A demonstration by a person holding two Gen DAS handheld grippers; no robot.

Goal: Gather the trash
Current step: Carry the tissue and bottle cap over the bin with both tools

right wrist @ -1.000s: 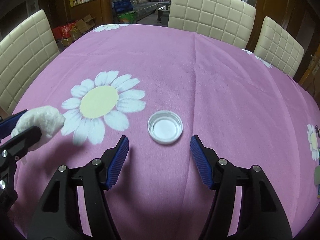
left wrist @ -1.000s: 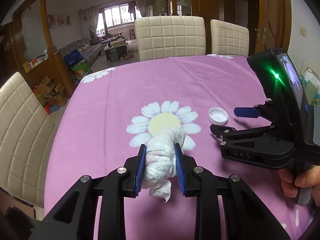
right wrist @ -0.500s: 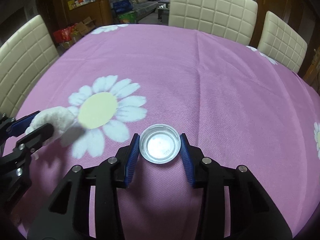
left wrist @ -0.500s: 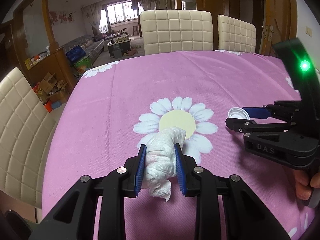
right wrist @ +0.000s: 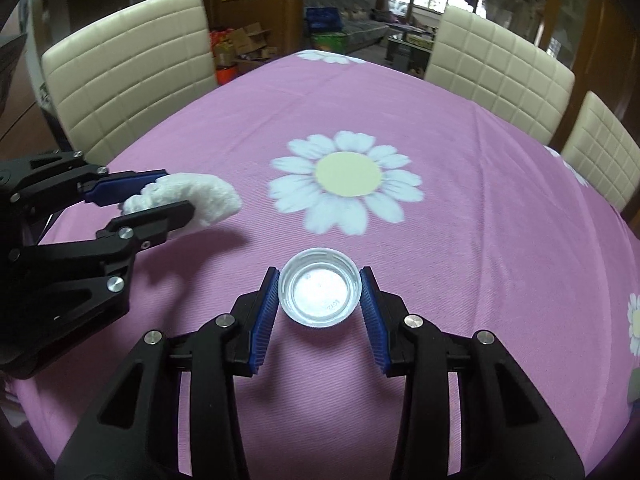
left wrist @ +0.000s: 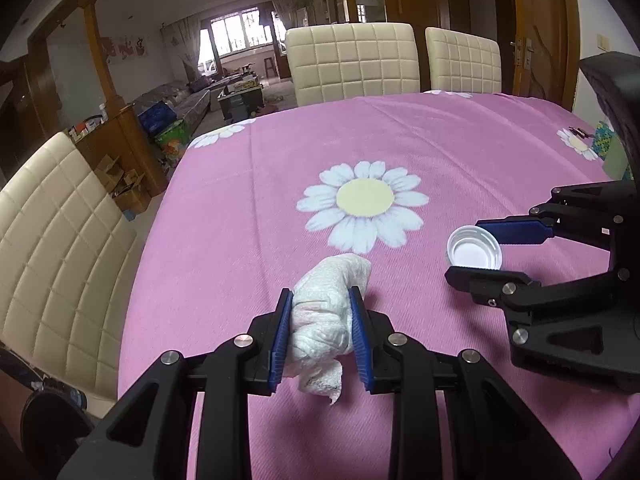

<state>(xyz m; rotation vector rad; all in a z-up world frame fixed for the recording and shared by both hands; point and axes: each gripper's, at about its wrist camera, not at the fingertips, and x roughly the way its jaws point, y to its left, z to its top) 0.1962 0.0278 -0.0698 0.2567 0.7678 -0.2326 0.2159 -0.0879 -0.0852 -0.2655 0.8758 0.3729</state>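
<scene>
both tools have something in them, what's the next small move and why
Probably carry both away toward a bin, which neither view shows. The left tool is shut on the crumpled white paper tissue, the right tool on the white plastic bottle cap, and no other trash shows on the pink daisy tablecloth.

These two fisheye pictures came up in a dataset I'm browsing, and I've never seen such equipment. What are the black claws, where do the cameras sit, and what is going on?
There is no robot here. A person holds one hand-operated tool in each hand, and each tool ends in two-fingered tongs with blue pads. A wide-angle camera on each tool looks forward along its fingers, so each picture shows its own tongs at the bottom and the other tool off to the side.

The left tongs are clamped on a crumpled white tissue. The right tongs grip a white plastic bottle cap, open side up.

Beneath them is a table under a pink tablecloth printed with daisies, with cream chairs around it. The job is collecting trash.
</scene>
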